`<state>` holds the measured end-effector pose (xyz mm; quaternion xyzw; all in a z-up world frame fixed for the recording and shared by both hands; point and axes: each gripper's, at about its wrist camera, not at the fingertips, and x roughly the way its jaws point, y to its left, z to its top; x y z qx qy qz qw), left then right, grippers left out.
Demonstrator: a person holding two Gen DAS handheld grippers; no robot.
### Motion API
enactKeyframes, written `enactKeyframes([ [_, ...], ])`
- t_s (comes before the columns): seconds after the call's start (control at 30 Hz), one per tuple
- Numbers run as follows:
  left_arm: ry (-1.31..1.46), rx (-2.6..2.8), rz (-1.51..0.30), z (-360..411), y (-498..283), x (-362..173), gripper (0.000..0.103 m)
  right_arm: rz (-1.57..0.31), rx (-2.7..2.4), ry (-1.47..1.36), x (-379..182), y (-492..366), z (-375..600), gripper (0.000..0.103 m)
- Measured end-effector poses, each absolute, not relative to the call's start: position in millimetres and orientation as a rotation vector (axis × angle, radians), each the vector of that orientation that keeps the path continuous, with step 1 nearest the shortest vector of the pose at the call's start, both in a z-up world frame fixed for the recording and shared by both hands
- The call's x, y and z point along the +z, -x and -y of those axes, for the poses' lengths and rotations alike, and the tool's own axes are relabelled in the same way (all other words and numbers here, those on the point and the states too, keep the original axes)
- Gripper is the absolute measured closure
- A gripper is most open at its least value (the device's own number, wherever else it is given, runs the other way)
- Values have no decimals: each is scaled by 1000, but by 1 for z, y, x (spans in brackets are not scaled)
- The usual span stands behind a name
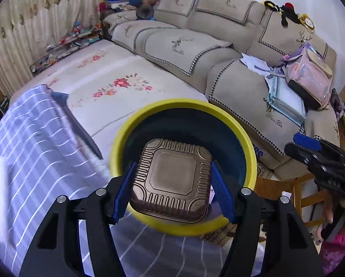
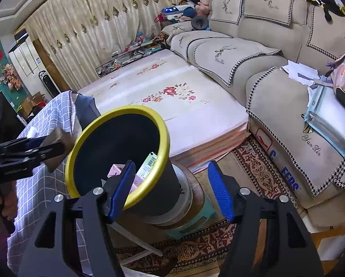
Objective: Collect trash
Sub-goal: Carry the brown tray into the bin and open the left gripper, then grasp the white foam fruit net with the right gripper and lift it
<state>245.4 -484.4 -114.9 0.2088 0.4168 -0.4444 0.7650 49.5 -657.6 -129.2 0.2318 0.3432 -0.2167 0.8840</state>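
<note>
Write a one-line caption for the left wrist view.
Left gripper holds a brown tray over the yellow-rimmed bin.

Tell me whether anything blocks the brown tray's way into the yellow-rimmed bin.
Nothing visible does. The left gripper holds the brown tray in front of the bin mouth, which is open. The right gripper is open beside the bin, outside its rim.

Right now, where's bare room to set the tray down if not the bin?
Free: the floral mattress between the checked cloth and sofa. Crowded: the sofa's right seat, under papers and a pink bag; the bin already holds cartons.
</note>
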Motion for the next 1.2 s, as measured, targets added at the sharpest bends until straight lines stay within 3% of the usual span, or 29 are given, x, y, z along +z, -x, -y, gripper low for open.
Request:
enactKeyframes([
  [0.07,-463,-951,-913,498,-251,-123,39,-714,-452,-485,-130,-49,658,41],
  [0.23,-456,-926,-924,514,-261,-134,26,-718,-453,-494,-134,-50,661,39],
  [0.43,-391,-897,-909,489,-268,-120,23,-727,-437,-496,-138,-53,656,39],
  [0.83,-201,-689,-754,313,-234,-50,14,-744,-338,-436,-131,-84,618,39],
  [1.2,-45,-392,-699,143,-197,-45,12,-741,-107,-285,-94,-157,513,38],
])
